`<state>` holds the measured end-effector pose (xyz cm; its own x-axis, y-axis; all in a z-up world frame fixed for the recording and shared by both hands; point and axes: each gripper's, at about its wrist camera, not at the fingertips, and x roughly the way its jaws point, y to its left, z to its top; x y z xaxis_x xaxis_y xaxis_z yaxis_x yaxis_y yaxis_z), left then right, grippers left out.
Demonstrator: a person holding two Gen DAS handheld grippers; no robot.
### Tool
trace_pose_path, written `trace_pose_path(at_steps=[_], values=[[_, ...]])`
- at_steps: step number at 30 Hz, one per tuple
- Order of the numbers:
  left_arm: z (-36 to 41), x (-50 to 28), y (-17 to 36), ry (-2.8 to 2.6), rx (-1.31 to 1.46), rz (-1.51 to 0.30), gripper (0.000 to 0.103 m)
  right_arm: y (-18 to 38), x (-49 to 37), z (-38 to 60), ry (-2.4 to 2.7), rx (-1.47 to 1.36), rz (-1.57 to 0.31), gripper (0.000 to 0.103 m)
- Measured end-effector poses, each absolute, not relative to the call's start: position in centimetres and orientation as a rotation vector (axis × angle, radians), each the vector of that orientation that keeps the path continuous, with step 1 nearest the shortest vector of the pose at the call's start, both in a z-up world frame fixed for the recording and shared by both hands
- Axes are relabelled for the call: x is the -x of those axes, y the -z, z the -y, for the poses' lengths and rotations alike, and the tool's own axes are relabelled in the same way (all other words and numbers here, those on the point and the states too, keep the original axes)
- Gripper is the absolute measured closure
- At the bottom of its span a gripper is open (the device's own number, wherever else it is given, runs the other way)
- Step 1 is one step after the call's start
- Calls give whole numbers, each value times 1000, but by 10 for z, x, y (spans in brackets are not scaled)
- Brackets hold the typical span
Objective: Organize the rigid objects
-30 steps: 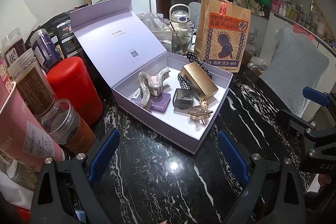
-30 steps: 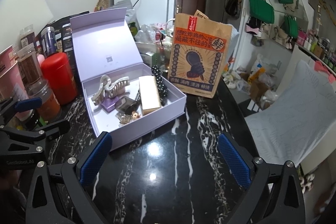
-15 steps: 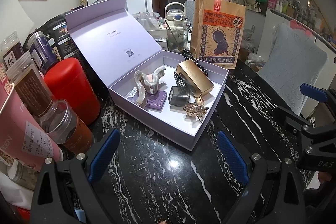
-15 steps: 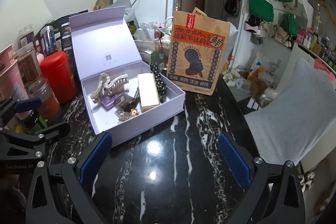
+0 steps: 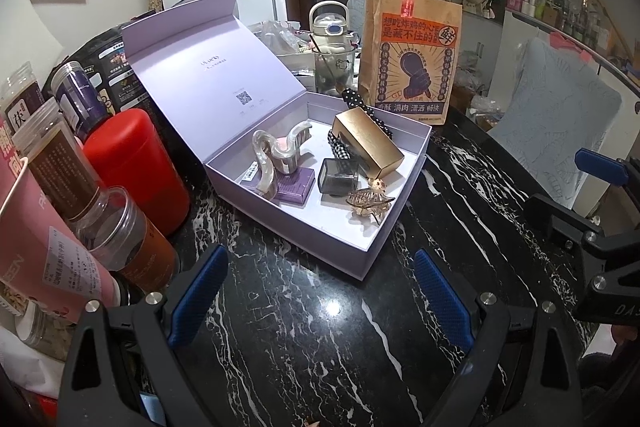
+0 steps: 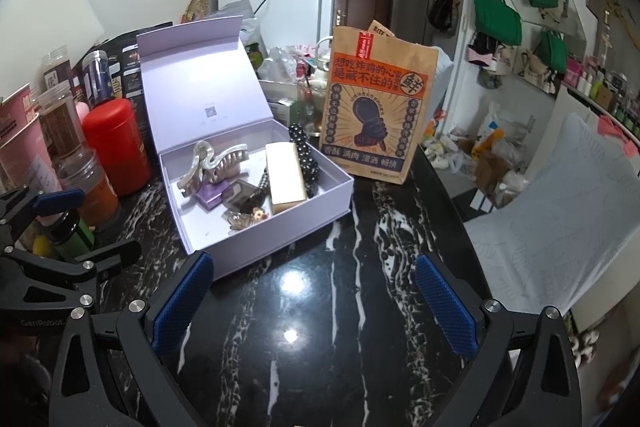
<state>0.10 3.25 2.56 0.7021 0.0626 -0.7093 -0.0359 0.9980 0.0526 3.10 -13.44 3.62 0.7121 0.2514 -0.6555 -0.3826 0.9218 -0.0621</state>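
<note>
Lilac cardboard box (image 5: 372,239) sits on the black, white-veined marble table (image 5: 320,339), hinged lid (image 5: 208,67) standing open behind it. Box holds:
- a pearly, curved claw hair clip (image 5: 276,155), resting partly on a small flat purple box (image 5: 296,187)
- a gold rectangular box (image 5: 368,143), smooth and shiny, lying tilted across the far side
- a small smoky translucent case (image 5: 338,177), square-edged, just beside the gold box
- a gold filigree hair clip (image 5: 368,201) near the front corner
- a black-and-white dotted fabric band (image 5: 356,99) under and behind the gold box

Left of the box: a red cylindrical canister (image 5: 136,167), touching clear plastic jars (image 5: 120,227) with brown contents. Behind the box: a printed brown paper bag (image 5: 412,55), upright.

Left gripper (image 5: 320,291): released, blue ribbed pads wide apart over bare table, nothing between them. Right gripper (image 6: 316,303): likewise spread and empty, short of the box's front wall.
</note>
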Motion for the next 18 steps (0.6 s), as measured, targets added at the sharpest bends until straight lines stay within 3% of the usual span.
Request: trace_pose_path(at_steps=[18], values=[[-36,-9,-16,-46,-15,-828,8,-31,-39,135,-361,179,-720,1]])
